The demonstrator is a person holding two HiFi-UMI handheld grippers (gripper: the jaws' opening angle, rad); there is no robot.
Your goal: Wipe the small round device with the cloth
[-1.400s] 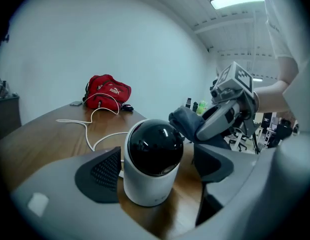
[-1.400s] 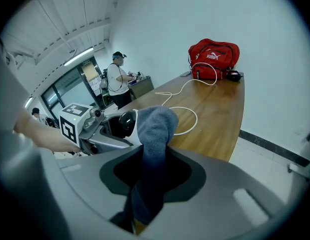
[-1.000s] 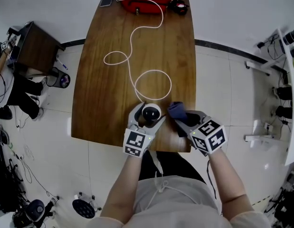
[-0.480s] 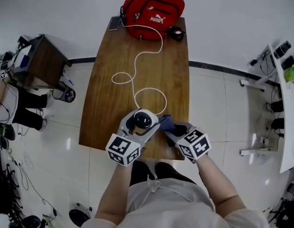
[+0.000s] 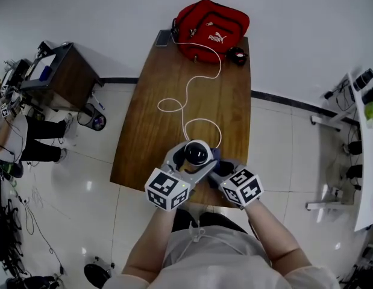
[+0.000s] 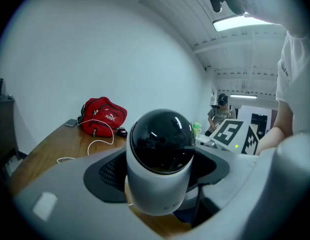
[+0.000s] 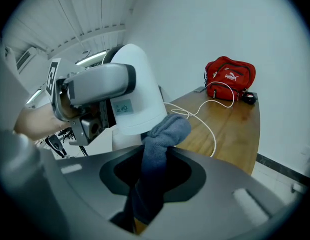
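Below me stands the wooden table [image 5: 147, 131]. Over its near edge, toward the right corner, my left gripper [image 5: 191, 159] has its 2 fingers wide apart and clamped on the small round device [image 6: 162, 159], holding it off the wood. Just beside it, my right gripper [image 7: 155, 171] pinches the cloth [image 7: 163, 134], and the bunched tip of the cloth touches the device's white side. A white cable [image 5: 187, 104] runs from the device to the far edge, where a red bag [image 5: 213, 29] sits with a phone [image 5: 162, 38] beside it.
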